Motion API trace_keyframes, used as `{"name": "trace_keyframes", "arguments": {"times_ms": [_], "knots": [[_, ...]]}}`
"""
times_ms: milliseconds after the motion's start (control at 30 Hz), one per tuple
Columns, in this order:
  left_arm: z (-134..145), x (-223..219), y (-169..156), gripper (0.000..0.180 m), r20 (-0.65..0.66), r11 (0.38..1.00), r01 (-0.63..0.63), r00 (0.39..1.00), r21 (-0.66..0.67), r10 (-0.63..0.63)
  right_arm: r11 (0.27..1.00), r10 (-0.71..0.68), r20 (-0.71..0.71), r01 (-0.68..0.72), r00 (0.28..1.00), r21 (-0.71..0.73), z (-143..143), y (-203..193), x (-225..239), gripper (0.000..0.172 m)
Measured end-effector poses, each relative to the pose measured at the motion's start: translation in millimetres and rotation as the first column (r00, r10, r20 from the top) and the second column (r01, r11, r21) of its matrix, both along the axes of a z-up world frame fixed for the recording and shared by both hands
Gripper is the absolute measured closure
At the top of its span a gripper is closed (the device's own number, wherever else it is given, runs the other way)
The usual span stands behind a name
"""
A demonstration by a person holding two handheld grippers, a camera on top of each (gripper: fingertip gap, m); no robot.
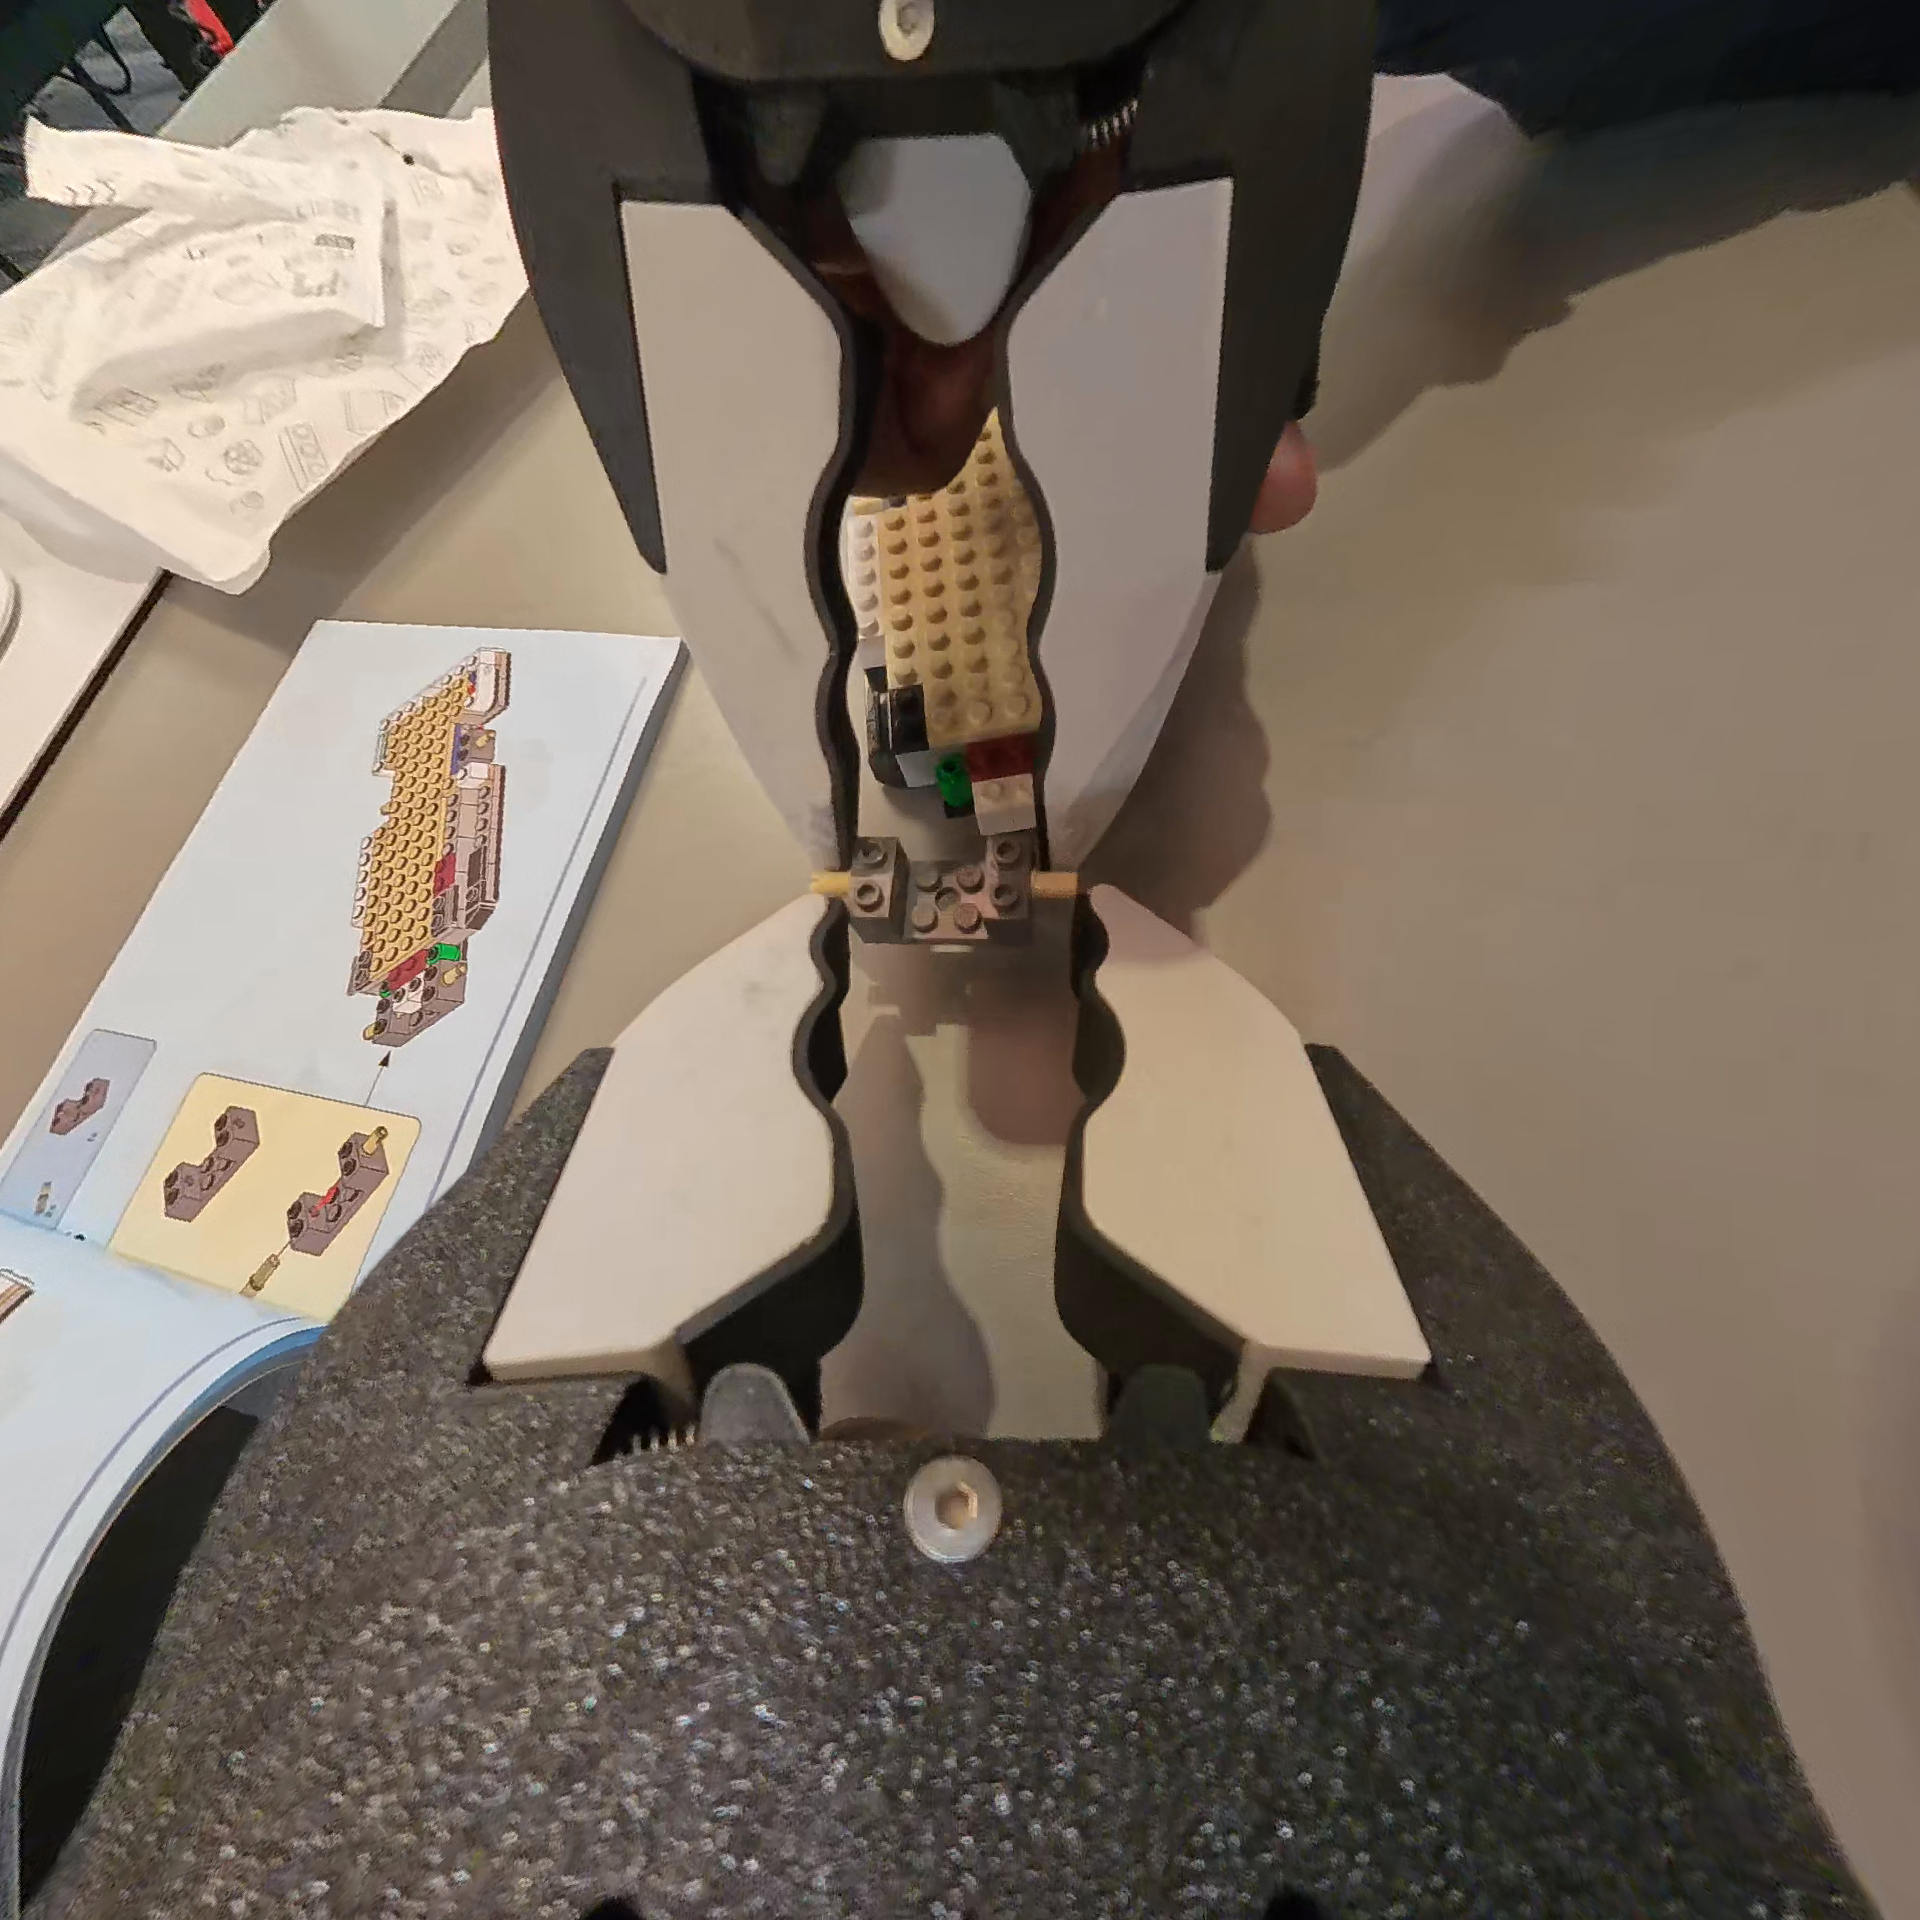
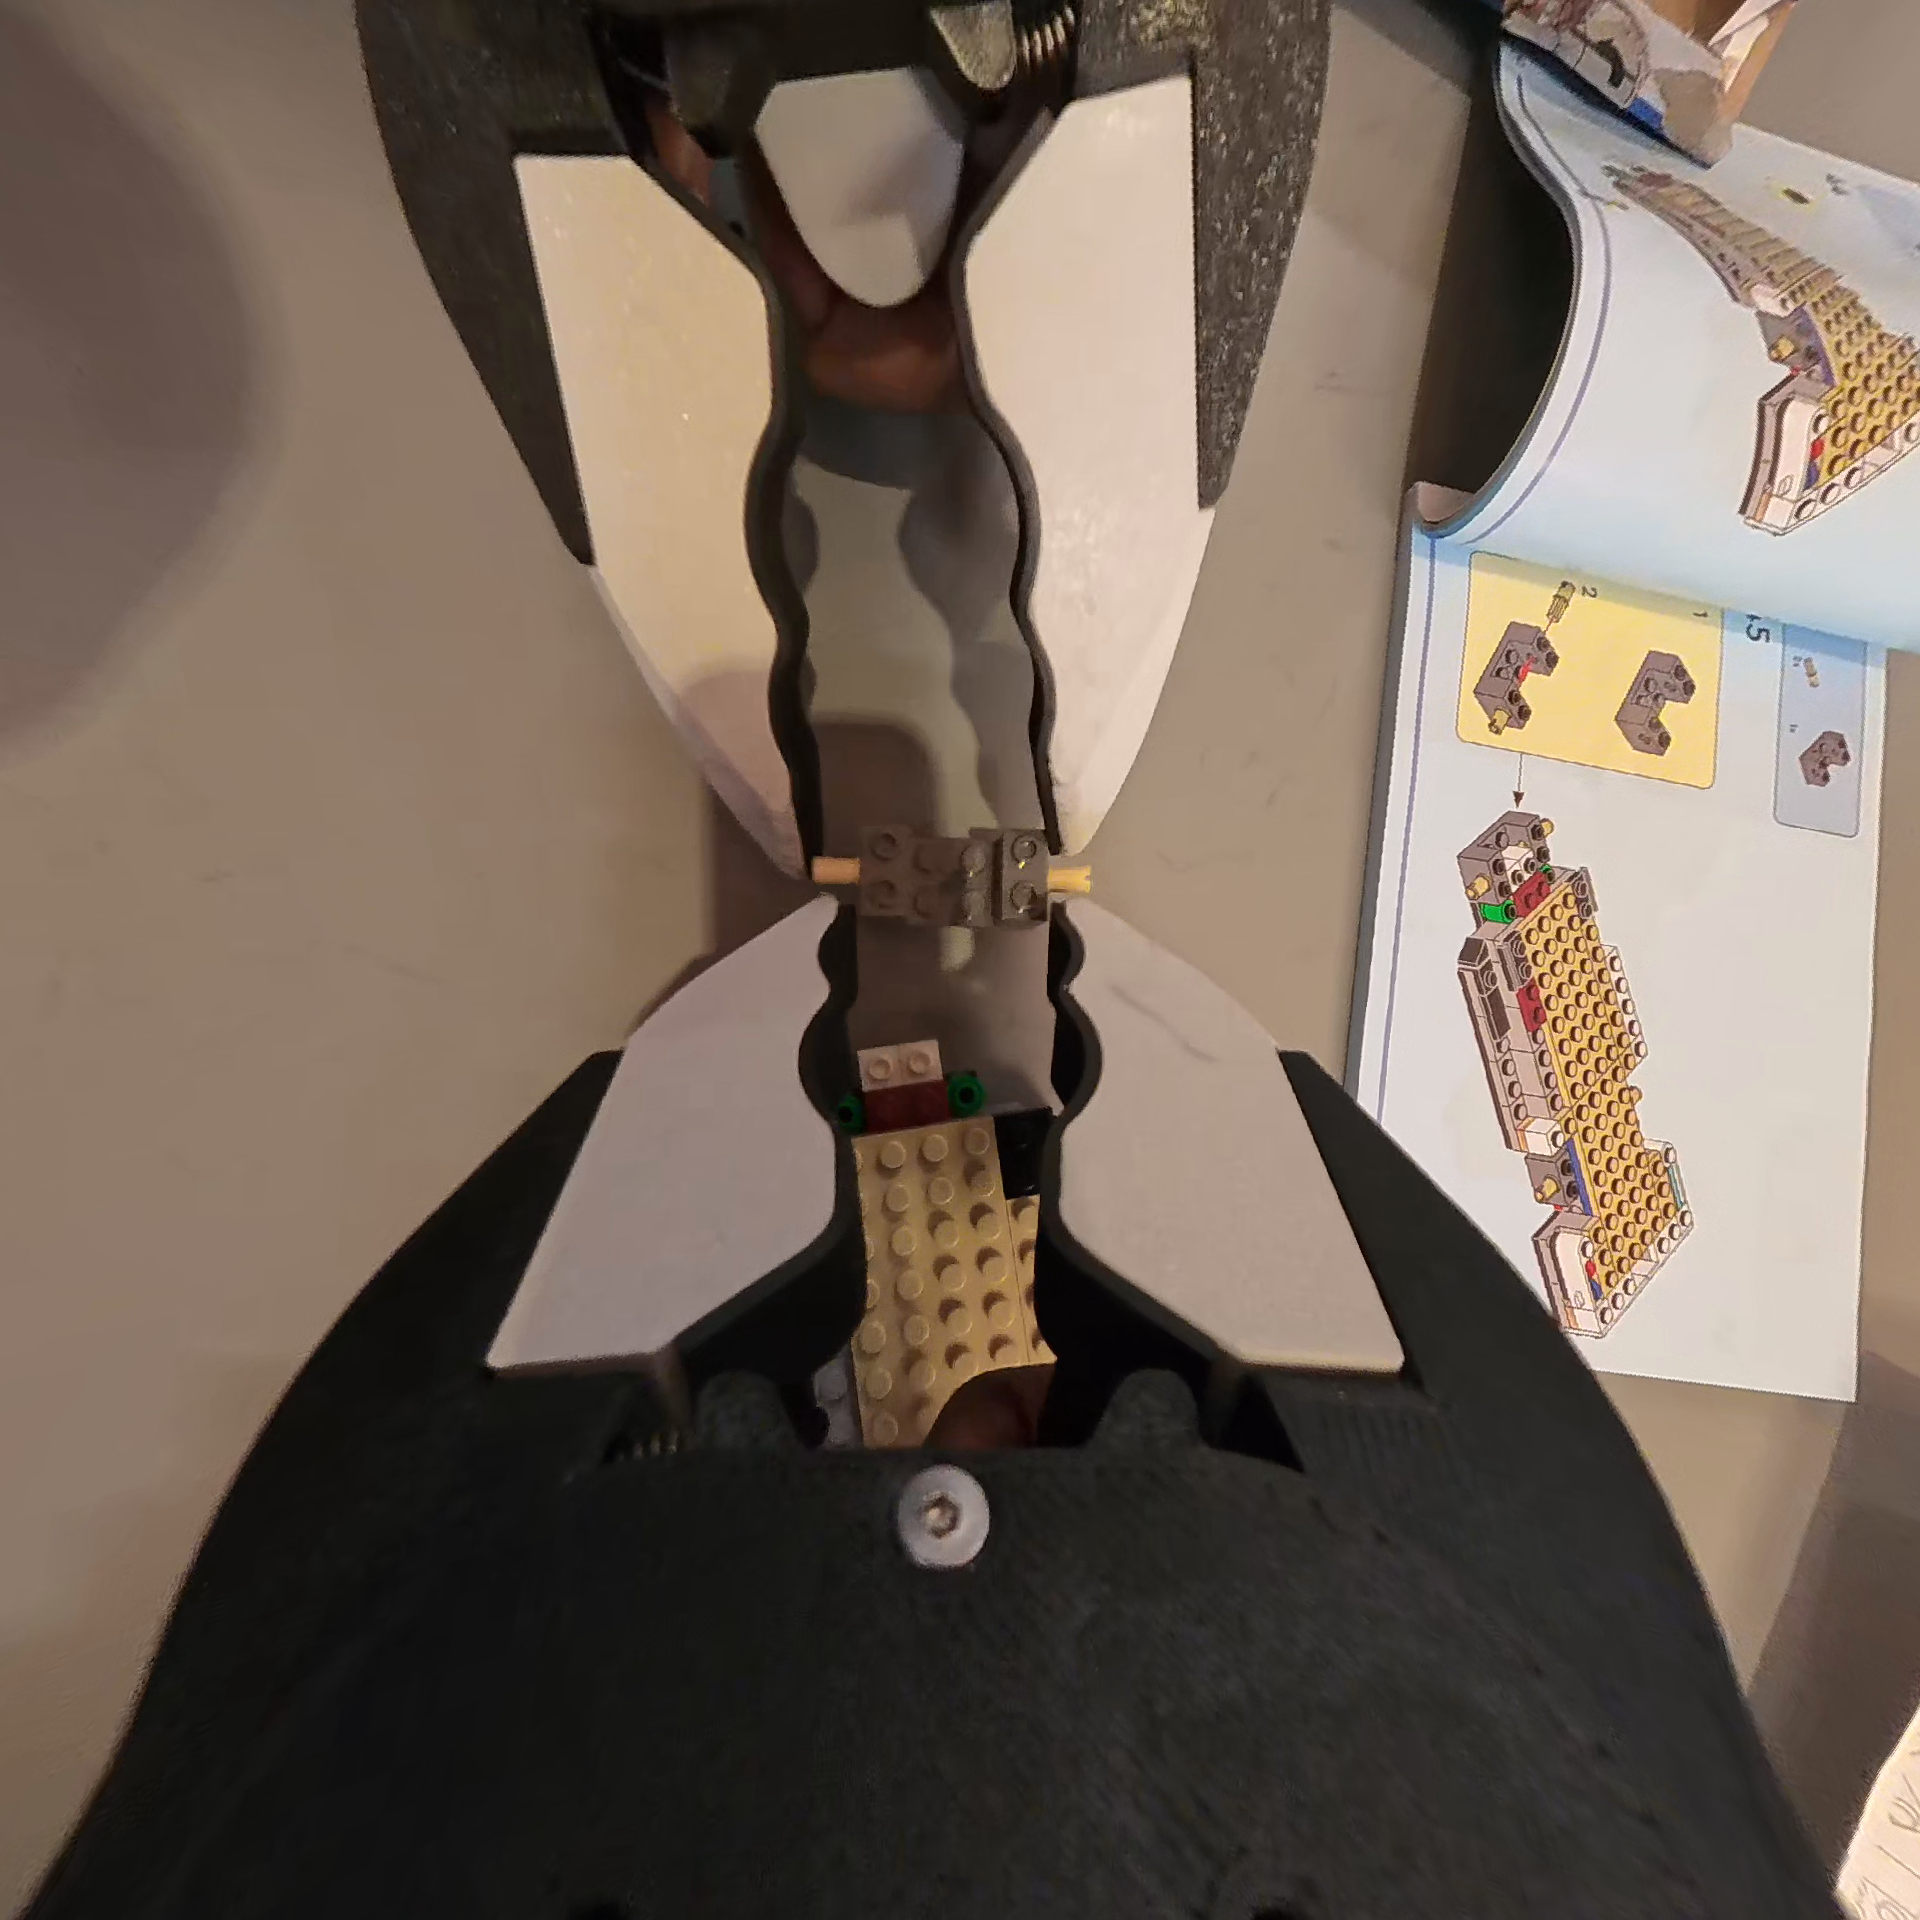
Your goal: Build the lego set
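My two grippers meet tip to tip above a beige table [image 1: 1558,831]. My left gripper [image 1: 956,909] is shut on a small grey brick piece [image 1: 940,894] with a tan pin sticking out of each side, and pinches it at the very fingertips. The piece also shows in the right wrist view [image 2: 951,878], just past my right fingertips. My right gripper [image 2: 945,914] is shut on a tan studded plate model [image 2: 940,1247] with white, dark red, green and black bricks at its front end. The model [image 1: 961,603] faces the grey piece with a small gap between them.
An open instruction booklet [image 1: 343,935] lies on the table to the left of my left gripper; it also shows in the right wrist view [image 2: 1621,987]. A crumpled white printed sheet [image 1: 229,312] lies at the far left. A person's thumb [image 1: 1288,478] rests on the right gripper's side. My two grippers' fingertips are within a few centimetres of each other.
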State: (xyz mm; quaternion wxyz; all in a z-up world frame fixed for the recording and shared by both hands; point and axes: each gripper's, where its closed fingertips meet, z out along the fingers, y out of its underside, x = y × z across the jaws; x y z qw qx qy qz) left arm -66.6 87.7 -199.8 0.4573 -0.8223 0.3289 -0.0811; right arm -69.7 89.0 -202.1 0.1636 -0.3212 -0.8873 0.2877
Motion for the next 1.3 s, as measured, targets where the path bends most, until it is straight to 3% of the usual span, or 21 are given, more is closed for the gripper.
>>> {"name": "trace_keyframes", "arguments": {"times_ms": [1100,1167,1300], "knots": [[16,2,-5,0.147,0.152,0.998,0.045,0.987,0.033,-0.049,0.993,0.065,-0.072,-0.072,0.995,-0.095,18,-7,4,0.138],[16,-1,-3,0.147,0.153,0.999,0.021,0.988,0.031,-0.026,0.994,0.067,-0.04,-0.07,0.997,-0.078,16,-1,8,0.13],[14,-6,-3,0.147,0.146,1.0,0.001,0.989,0.019,-0.003,0.995,0.047,0.043,-0.05,0.998,0.089,1,31,21,0.109]]}}
